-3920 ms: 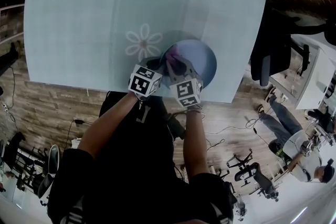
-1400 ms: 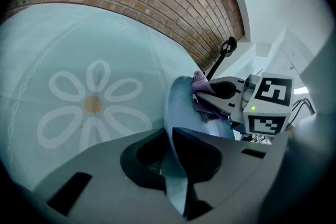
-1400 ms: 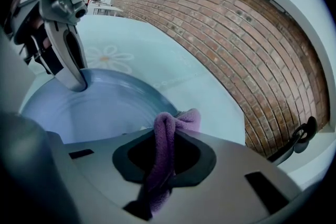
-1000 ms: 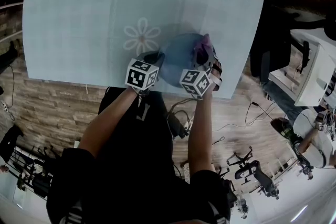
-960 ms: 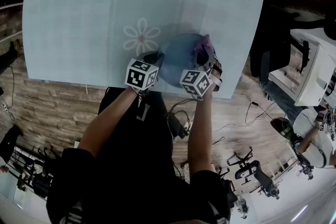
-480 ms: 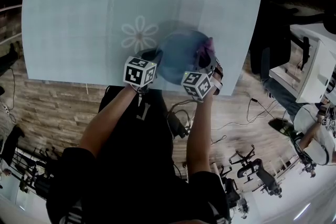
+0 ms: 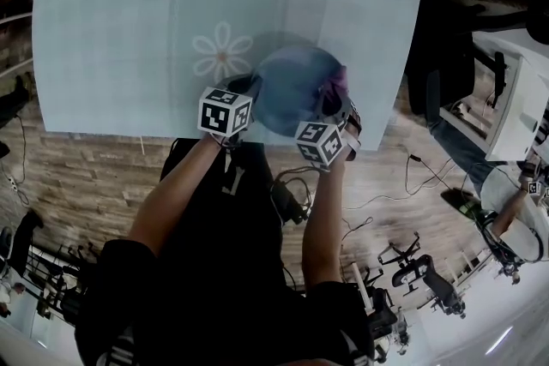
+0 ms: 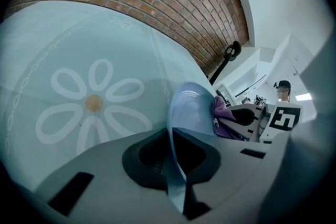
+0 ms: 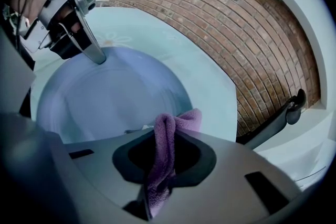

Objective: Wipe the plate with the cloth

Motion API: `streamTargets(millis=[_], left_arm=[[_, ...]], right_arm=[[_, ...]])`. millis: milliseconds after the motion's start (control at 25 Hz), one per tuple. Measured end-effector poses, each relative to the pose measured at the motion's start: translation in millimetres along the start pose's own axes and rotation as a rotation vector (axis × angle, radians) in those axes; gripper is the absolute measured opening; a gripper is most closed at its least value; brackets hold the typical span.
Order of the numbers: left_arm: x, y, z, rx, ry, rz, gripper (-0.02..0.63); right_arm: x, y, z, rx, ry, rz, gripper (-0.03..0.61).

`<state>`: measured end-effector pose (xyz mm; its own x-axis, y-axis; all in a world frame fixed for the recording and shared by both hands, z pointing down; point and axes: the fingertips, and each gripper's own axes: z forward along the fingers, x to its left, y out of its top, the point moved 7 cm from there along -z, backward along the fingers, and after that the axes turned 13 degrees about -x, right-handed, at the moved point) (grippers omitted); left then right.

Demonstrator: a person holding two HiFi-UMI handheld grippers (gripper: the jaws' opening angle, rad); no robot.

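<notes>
Plate (image 7: 287, 86) sits tilted over the table (image 7: 120, 30) near its front edge. The left gripper (image 8: 176, 165) pinches its rim, jaws just having closed tighter. The right gripper (image 9: 160, 176) is clamped on the purple cloth (image 9: 170, 136) at the plate's right side. Best to press the cloth flat and sweep in arcs, with the left grip firm against twisting.

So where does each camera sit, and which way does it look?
Head view: on the person's head, looking down at table, plate, both arms.
Left gripper view: on the left tongs, facing the table; they pinch the plate's rim.
Right gripper view: on the right tongs, facing the plate, gripping the cloth.
Shared: both gripper views show plate and cloth.
</notes>
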<state>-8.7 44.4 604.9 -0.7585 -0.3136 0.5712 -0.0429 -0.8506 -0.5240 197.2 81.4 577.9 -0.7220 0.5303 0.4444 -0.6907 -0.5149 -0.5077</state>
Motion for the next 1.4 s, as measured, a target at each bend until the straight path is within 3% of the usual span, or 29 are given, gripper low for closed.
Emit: streamTargets(millis=[640,1000,1400], left_arm=[[1.1,-2.1,-2.7,-0.006,-0.001,-0.027,0.043],[0.0,-0.9,-0.5,-0.009,-0.003,-0.029,0.043],[0.5,-2.9,-2.9,-0.009,-0.007,-0.025,0.043]], right_arm=[[32.1,-12.6,-35.0,0.041,0.043,0.074,0.066],[49.7,-11.6,-50.7,0.041,0.126,0.191,0.066],[75.3,0.8,-59.3,-0.007,0.244,0.243,0.066]])
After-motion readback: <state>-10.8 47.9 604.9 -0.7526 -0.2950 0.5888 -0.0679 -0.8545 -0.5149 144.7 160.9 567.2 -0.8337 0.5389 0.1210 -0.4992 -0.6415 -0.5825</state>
